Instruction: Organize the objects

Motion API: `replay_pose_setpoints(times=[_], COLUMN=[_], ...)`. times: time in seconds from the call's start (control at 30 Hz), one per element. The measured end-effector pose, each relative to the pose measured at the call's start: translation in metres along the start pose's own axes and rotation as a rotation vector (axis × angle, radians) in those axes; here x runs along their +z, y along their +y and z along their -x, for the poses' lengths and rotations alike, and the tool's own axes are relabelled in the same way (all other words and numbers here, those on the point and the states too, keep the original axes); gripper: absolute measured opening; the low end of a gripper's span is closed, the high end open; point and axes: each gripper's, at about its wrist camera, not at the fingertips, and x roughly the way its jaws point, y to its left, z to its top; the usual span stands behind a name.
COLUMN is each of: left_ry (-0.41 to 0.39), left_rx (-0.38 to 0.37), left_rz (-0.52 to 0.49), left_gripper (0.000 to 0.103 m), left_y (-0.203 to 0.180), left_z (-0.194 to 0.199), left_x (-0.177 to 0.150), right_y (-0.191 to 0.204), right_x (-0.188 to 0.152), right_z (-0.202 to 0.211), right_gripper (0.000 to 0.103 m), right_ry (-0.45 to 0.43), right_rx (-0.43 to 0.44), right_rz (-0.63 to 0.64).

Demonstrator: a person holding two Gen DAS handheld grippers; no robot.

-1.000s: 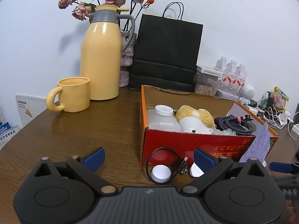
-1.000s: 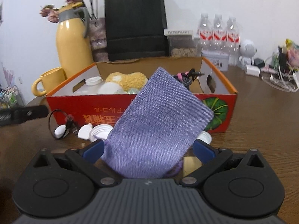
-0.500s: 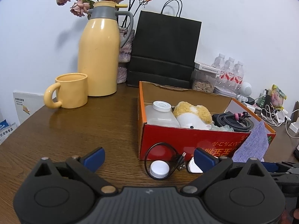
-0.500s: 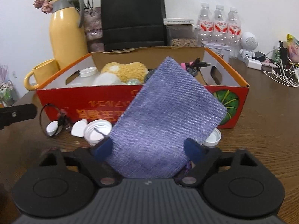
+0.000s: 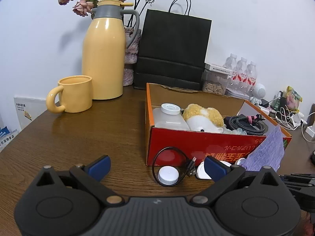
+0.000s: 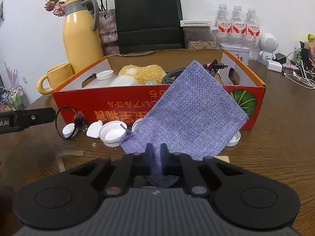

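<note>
Fabric sits pinched in the right gripper [image 6: 156, 153]: its jaws have just been closing and now press together on the near lower edge of the purple pouch [image 6: 189, 116], which stands up from the pads and leans away toward the far right, its long axis tilted that way. The left gripper [image 5: 157, 166] hovers over the brown table [image 5: 94, 129] with its jaws spread and nothing between them, so the right hand is the one that has the pouch. Just beyond the pouch, white bottle caps [image 6: 113, 132] and a looped black cable [image 6: 68, 122] lie loose on the table against the near wall of the red cardboard box [image 6: 118, 110]. The box opening lies straight ahead and above the pinch point, already holding a plastic bottle [image 5: 169, 116], a plush toy [image 5: 202, 116] and a coiled cord [image 5: 248, 123]. Judging from this, the pouch must rise over that near wall and travel away from the hand. Farther back stand a yellow mug [image 5: 72, 94], a yellow flask [image 5: 104, 53] and a black paper bag [image 5: 171, 49].
</note>
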Motion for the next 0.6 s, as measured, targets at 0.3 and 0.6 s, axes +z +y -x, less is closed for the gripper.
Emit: replay_pose_setpoints(times=[0.3,0.6], left_ry=[0.000,0.001], left_rx=[-0.004,-0.014], left_rz=[0.004,0.014], left_gripper=[0.101,0.101], left_y=[0.001,0.003], left_z=[0.000,0.000], left_x=[0.000,0.000], right_y=[-0.008,0.003], right_x=[0.002,0.009], right_z=[0.021,-0.010], right_gripper=[0.102,0.045], right_ry=[-0.094,0.044], right_rx=[-0.074,-0.044], right_rz=[-0.027,0.060])
